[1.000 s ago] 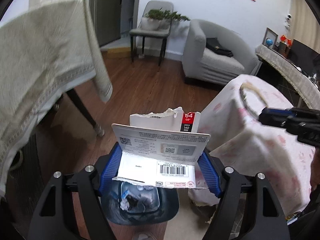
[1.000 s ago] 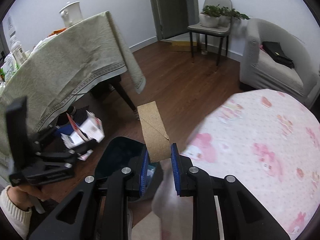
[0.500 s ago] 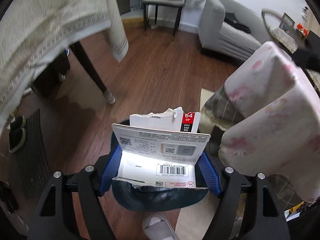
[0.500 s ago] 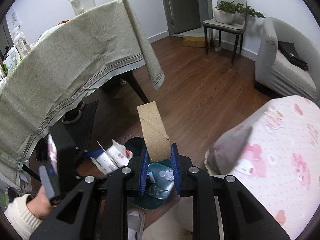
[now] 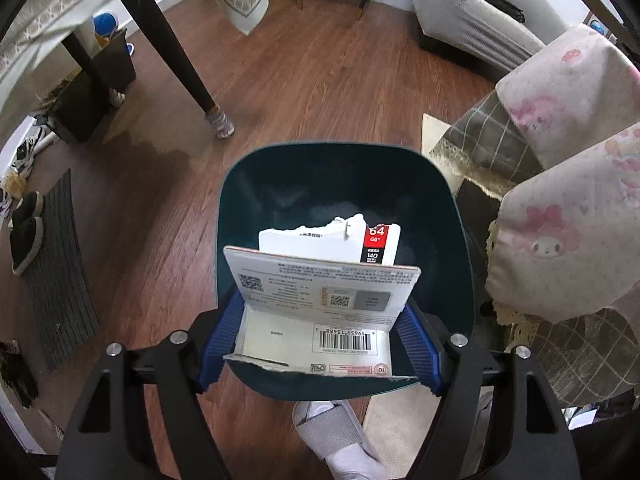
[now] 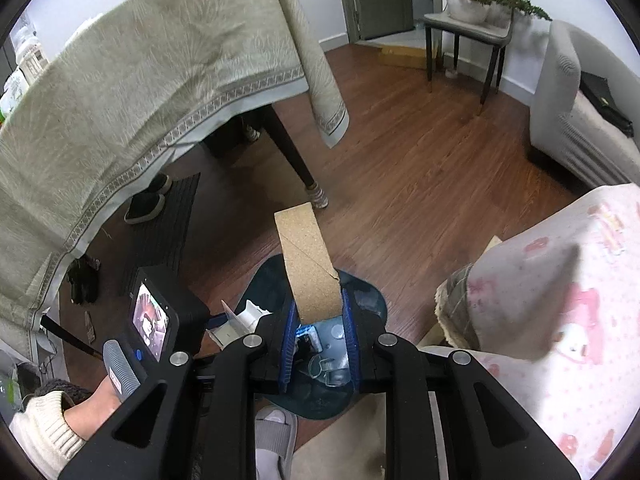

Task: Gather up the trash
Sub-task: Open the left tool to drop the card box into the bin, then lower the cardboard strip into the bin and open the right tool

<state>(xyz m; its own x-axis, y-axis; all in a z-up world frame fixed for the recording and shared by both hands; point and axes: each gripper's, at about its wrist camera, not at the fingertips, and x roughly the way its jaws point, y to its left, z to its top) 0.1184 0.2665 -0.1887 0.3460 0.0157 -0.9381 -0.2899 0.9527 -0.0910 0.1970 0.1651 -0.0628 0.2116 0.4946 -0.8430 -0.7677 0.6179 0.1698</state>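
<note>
My left gripper (image 5: 320,336) is shut on a torn white card package (image 5: 320,300) with a barcode and a red "64 GB" label, held directly over the open dark teal trash bin (image 5: 248,208) on the floor. My right gripper (image 6: 318,340) is shut on a brown cardboard tape roll core (image 6: 306,264), held above the same bin (image 6: 372,300), where some trash lies at the bottom. The left gripper body (image 6: 160,320) and its package (image 6: 240,322) show at the lower left of the right wrist view.
A table with a beige cloth (image 6: 140,80) and dark legs (image 5: 176,52) stands left. A pink-patterned covered table (image 5: 572,208) is right. A grey slipper (image 5: 340,436) is just before the bin. Dark shoes on a mat (image 5: 28,232), a grey sofa (image 6: 580,120) and a chair (image 6: 464,28) are around.
My left gripper has dropped lower and tilted down over the bin, which now fills its view. My right gripper has moved closer over the bin with the roll core.
</note>
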